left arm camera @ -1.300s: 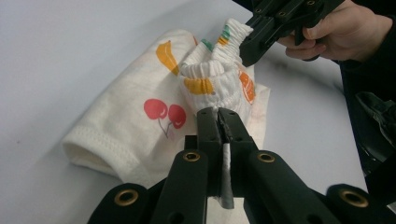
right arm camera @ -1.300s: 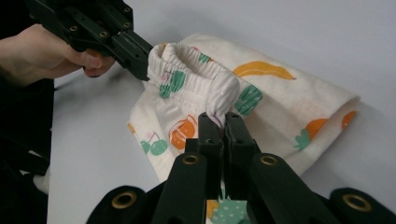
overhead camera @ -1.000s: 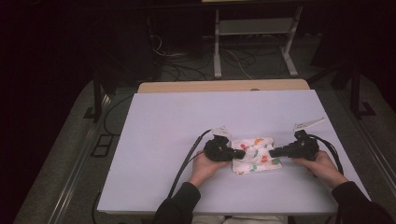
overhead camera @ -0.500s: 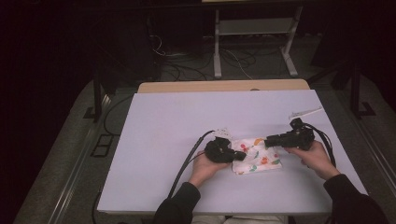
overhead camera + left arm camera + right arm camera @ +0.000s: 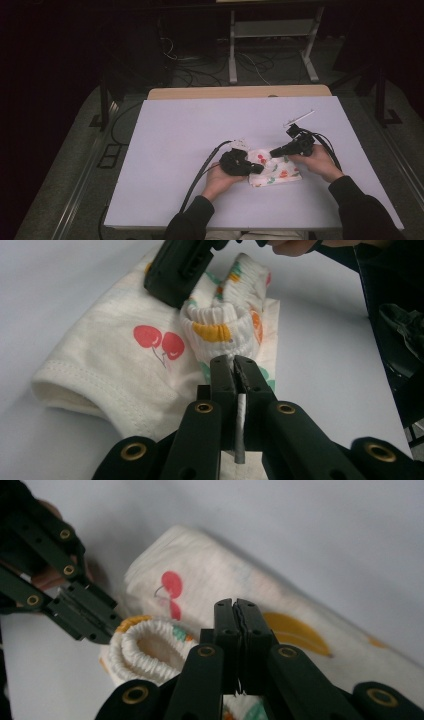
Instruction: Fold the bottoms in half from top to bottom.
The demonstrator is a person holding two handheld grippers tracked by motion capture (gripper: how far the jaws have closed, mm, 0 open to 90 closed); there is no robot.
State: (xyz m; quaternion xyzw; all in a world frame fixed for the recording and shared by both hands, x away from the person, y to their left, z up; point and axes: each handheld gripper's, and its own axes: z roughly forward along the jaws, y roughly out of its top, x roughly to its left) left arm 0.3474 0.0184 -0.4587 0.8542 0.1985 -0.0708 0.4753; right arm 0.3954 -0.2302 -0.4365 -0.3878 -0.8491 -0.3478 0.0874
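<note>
Left gripper: jaws pressed together, pinching the gathered elastic hem of the garment, with cloth showing between the pads. Right gripper: jaws have just been closing and now stand pressed together. In the right gripper view they lie over the garment's ribbed hem. Whether any cloth is caught between them cannot be told.

Garment: a small cream piece printed with cherries and other fruit, lying on the white table. In the high view the garment has its long axis running across the table, left to right. Its elastic hem end is bunched up at the left gripper. The rest lies flat, extending toward the person's right.

Relative to the garment, the left gripper sits at its left end, and the right gripper sits just over its far edge, tips pointing toward the left gripper. The two grippers are near each other. A small white stick lies well beyond the garment, toward the far right of the table.
</note>
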